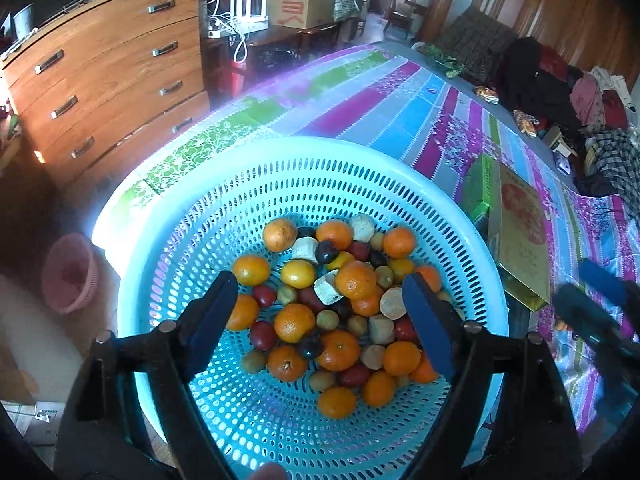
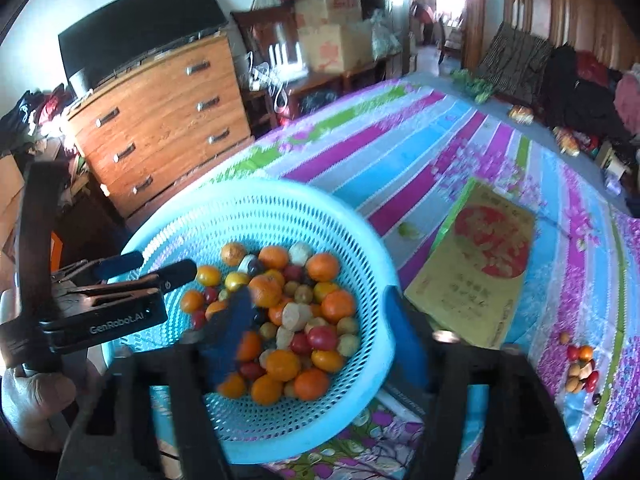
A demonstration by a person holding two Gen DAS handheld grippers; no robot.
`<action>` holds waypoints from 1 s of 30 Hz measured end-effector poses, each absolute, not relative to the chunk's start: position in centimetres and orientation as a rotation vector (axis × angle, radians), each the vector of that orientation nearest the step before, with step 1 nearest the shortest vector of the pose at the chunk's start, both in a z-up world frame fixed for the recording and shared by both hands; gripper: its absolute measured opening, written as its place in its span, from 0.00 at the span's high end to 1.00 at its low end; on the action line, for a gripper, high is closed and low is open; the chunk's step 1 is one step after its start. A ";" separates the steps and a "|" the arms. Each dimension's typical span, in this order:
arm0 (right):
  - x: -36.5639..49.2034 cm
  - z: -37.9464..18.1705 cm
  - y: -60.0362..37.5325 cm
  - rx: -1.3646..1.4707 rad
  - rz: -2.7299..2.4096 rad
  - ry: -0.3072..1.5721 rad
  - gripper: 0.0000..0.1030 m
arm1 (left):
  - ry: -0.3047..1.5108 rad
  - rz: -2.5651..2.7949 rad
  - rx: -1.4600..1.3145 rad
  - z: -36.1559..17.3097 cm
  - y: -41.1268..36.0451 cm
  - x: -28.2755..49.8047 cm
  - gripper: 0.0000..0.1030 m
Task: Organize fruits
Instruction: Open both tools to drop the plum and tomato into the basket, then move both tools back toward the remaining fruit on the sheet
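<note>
A: The left gripper point(image 1: 320, 308) is held just over the basket point(image 1: 168, 184), its fingers point(image 1: 428, 320) spread wide with nothing clamped between them; only loose fruit is seen below the gap.

B: And the right gripper point(image 2: 316, 320)?

A: Its fingers point(image 2: 234, 336) are also spread wide and nothing is gripped. One finger is seen over the fruit, the other over the near rim. If they are closed as they stand, the rim could be caught and the basket tipped.

B: Where is the fruit kept?

A: Mostly in the basket: oranges point(image 1: 294, 322), small red and dark fruits, pale cut pieces, all heaped together. A small pile point(image 2: 582, 368) is laid out on the desk point(image 2: 400, 152), beside the yellow box point(image 2: 476, 264).

B: What could go wrong in the heap?

A: Round fruit packed tightly is easily disturbed. Two pieces could be pinched at once, or a neighbour could be rolled aside. Soft red fruit could be bruised if squeezed hard.

B: Further out?

A: The basket is set near the desk edge, so it could be pushed off toward the floor. Fruit placed on the cloth could also be rolled away.
</note>
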State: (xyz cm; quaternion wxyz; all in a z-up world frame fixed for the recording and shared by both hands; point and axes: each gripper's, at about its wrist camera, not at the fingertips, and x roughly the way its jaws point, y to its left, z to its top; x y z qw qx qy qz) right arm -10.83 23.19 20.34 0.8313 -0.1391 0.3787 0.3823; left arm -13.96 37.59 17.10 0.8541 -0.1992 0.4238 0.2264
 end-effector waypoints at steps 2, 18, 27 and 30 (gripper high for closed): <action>-11.7 21.5 21.9 -0.287 0.786 0.720 0.14 | 0.875 0.487 -0.403 17.6 37.1 -14.1 0.06; -13.5 21.3 4.1 -0.211 0.517 0.580 0.09 | 0.496 0.424 -0.117 26.1 22.8 -13.5 0.00; -14.0 16.9 -7.9 -0.150 0.335 0.681 0.09 | 0.601 0.239 -0.034 22.9 13.1 -8.9 0.00; -14.7 14.6 -11.5 -0.153 0.274 0.722 0.09 | 0.629 0.106 -0.043 20.9 8.8 -8.2 0.00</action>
